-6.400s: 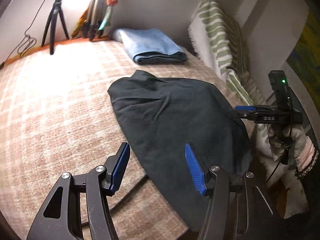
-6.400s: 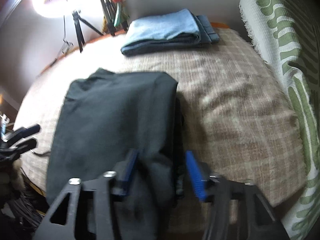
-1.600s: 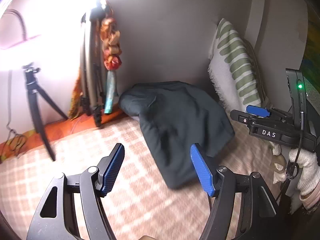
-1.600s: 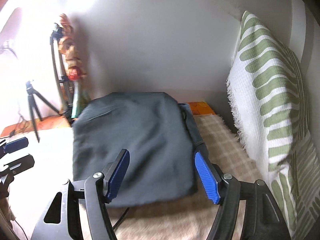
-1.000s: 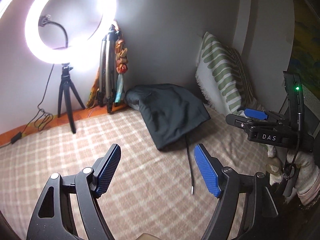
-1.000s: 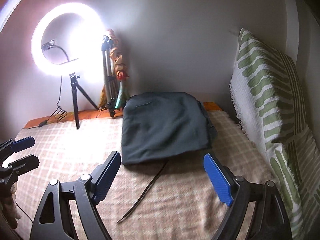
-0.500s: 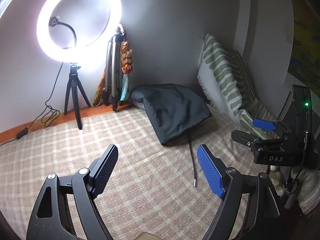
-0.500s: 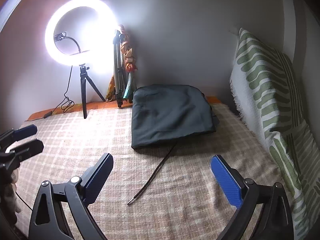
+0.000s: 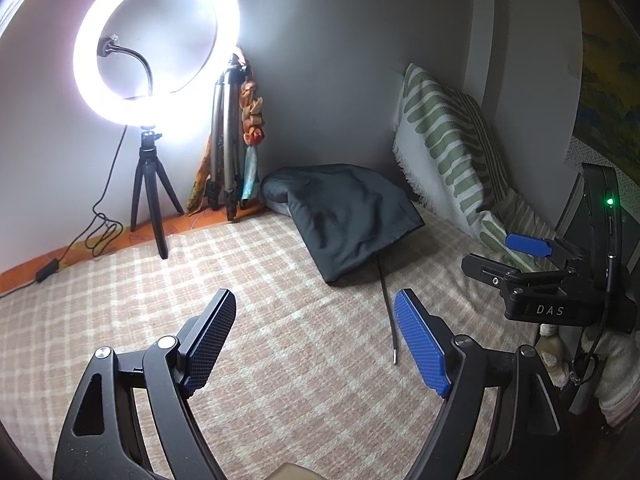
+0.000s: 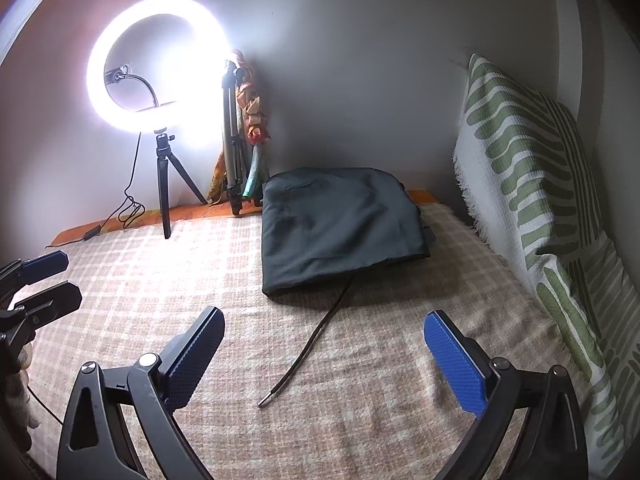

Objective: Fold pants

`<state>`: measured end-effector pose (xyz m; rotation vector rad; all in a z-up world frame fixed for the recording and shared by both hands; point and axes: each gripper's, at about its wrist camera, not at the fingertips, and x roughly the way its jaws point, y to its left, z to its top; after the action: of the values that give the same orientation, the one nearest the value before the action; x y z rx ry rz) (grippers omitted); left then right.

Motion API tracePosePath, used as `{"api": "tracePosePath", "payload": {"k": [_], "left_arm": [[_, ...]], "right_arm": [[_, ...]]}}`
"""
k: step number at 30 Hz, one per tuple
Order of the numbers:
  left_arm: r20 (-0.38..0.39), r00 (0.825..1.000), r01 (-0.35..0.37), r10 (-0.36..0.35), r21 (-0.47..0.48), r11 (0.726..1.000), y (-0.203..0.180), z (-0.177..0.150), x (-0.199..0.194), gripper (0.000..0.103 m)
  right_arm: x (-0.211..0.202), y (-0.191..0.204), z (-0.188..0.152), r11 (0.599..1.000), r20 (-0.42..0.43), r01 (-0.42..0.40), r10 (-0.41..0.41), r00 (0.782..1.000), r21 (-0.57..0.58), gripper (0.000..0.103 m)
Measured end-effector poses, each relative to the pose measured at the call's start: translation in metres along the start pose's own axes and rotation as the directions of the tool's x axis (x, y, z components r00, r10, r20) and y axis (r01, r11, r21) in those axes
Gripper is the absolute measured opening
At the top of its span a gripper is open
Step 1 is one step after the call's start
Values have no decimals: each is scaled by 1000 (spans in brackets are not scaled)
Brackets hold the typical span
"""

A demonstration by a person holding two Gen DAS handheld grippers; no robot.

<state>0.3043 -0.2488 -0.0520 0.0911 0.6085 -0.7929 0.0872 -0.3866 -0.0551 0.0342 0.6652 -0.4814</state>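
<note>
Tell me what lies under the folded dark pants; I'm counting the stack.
A grey-blue fabric edge pokes out beneath the dark pants at their right side, and a dark drawstring trails onto the plaid blanket. What that fabric is, or how many pieces, is covered.

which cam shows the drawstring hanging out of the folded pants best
The right wrist view: the drawstring runs its whole length between the open fingers, from the folded pants to its tip. The left wrist view shows it thinner, foreshortened.
</note>
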Motion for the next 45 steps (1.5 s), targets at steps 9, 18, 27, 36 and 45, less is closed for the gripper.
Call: {"api": "tracePosePath", "payload": {"k": [9, 18, 27, 36, 45], "left_arm": [[1, 1000, -1, 1, -1, 1000, -1, 0, -1, 82], [2, 1000, 3, -3, -2, 1000, -1, 0, -3, 82], [4, 1000, 9, -9, 0, 1000, -3, 1, -5, 82], [8, 1000, -10, 10, -4, 1000, -1, 2, -5, 82], [-29, 999, -19, 18, -8, 1000, -2, 1, 0, 82]], "right_arm": [[-3, 5, 2, 1000, 9, 2, -2, 1000, -13, 102], [-4, 7, 3, 1000, 9, 1, -1, 1000, -21, 103], [-4, 8, 4, 1000, 6, -3, 3, 1000, -23, 103], [-5, 12, 2, 1000, 7, -7, 7, 1000, -31, 103], [-5, 16, 0, 999, 4, -11, 11, 1000, -40, 103]]}}
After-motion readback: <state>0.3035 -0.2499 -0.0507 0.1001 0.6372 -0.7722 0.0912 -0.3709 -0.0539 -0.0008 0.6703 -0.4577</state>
